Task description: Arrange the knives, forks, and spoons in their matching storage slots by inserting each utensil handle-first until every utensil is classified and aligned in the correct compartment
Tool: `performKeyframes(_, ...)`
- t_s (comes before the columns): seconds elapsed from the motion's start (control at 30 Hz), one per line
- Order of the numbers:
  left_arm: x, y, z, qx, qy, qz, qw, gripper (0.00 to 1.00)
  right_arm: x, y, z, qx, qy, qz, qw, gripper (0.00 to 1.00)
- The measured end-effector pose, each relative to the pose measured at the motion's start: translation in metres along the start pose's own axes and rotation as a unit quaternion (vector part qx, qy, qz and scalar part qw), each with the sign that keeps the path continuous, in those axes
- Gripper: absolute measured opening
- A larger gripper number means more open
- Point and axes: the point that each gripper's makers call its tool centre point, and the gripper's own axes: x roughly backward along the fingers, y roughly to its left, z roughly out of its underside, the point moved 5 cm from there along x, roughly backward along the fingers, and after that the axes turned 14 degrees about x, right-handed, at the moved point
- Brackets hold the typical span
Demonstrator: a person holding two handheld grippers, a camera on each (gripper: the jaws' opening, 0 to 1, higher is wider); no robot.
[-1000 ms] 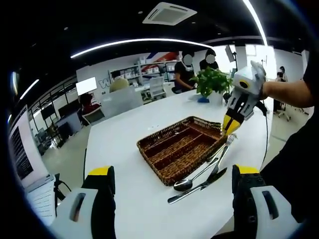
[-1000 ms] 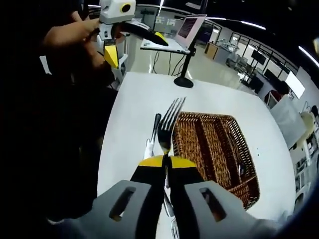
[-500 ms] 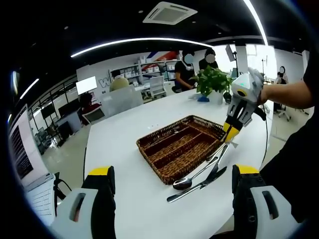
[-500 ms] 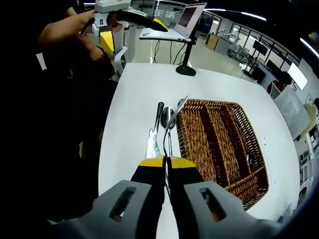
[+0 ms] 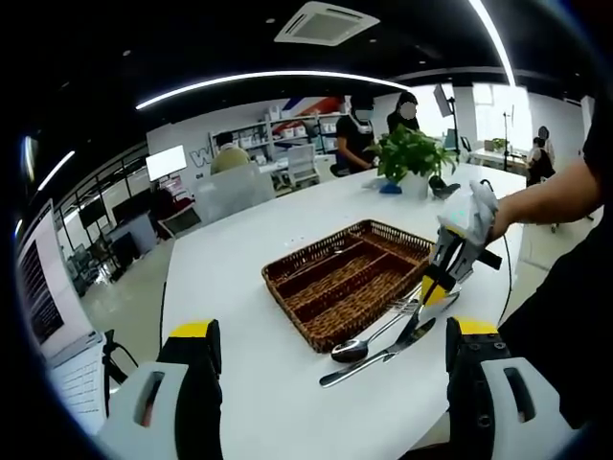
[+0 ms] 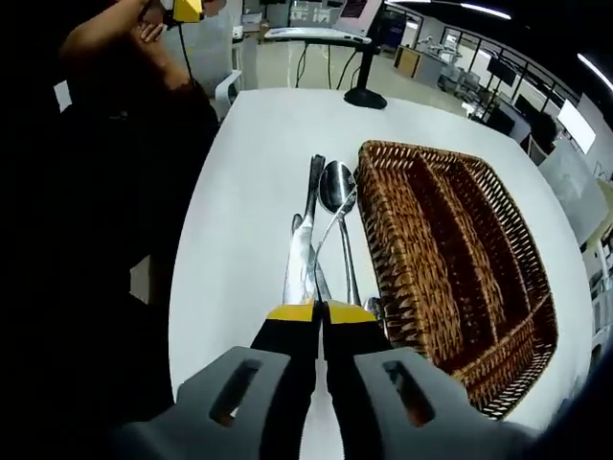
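Note:
A brown wicker tray (image 5: 343, 281) with long compartments lies on the white table (image 5: 239, 287). Beside its near edge lie a spoon (image 5: 362, 346) and a knife (image 5: 375, 358). My right gripper (image 5: 433, 286) comes in from the right, low over them, shut on a fork (image 5: 410, 304). In the right gripper view that gripper (image 6: 321, 310) pinches the fork (image 6: 335, 230), which runs forward beside the spoon (image 6: 336, 187) and the knife (image 6: 306, 240), left of the tray (image 6: 460, 249). My left gripper (image 5: 335, 328) is open, held back from the tray with nothing between its jaws.
A potted plant (image 5: 406, 153) stands on the table's far end, with people standing behind it. In the right gripper view a black stand base (image 6: 367, 97) sits at the far table edge. A person's dark sleeve (image 6: 115, 144) runs along the table's left side.
My right gripper has come down from above the tray's corner with the fork, which now lies low beside the spoon and knife. The left gripper has stayed put.

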Motion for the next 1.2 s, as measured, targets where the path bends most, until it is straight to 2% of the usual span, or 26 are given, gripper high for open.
performKeyframes(0.27,0.002,0.003,0.002,0.001,0.001,-0.003,1.0000,0.99,-0.021,0.007,0.008,-0.013,-0.004,0.007,0.9999,0.00)
performKeyframes(0.37,0.003,0.004,0.002,0.003,-0.001,-0.005,1.0000,0.99,-0.024,0.010,0.009,-0.014,-0.020,0.007,0.9997,0.00)
performKeyframes(0.43,0.002,0.004,0.003,0.003,0.000,-0.005,1.0000,0.99,-0.025,0.009,0.007,-0.011,-0.038,0.018,0.9990,0.00)
performKeyframes(0.57,0.001,0.002,0.004,0.003,0.000,-0.003,1.0000,0.99,-0.026,0.010,0.008,-0.013,-0.044,0.023,0.9987,0.01)
performKeyframes(0.6,0.001,0.002,0.004,0.004,0.000,-0.002,1.0000,0.99,-0.025,0.010,0.009,-0.008,-0.048,0.023,0.9986,0.01)
performKeyframes(0.73,0.000,0.004,0.004,0.004,0.000,-0.003,1.0000,0.99,-0.026,0.011,0.013,-0.033,-0.054,0.013,0.9979,0.03)
performKeyframes(0.87,0.001,0.005,0.005,0.006,0.000,-0.004,1.0000,0.99,-0.022,0.010,0.019,-0.042,-0.054,0.014,0.9976,0.11)
performKeyframes(1.07,0.001,0.005,0.006,0.008,-0.002,-0.005,1.0000,0.99,-0.008,0.012,0.021,-0.026,-0.053,0.029,0.9978,0.12)
performKeyframes(1.2,0.001,0.006,0.008,0.009,0.000,-0.006,0.9999,0.99,-0.008,0.015,0.023,-0.026,-0.047,0.026,0.9982,0.10)
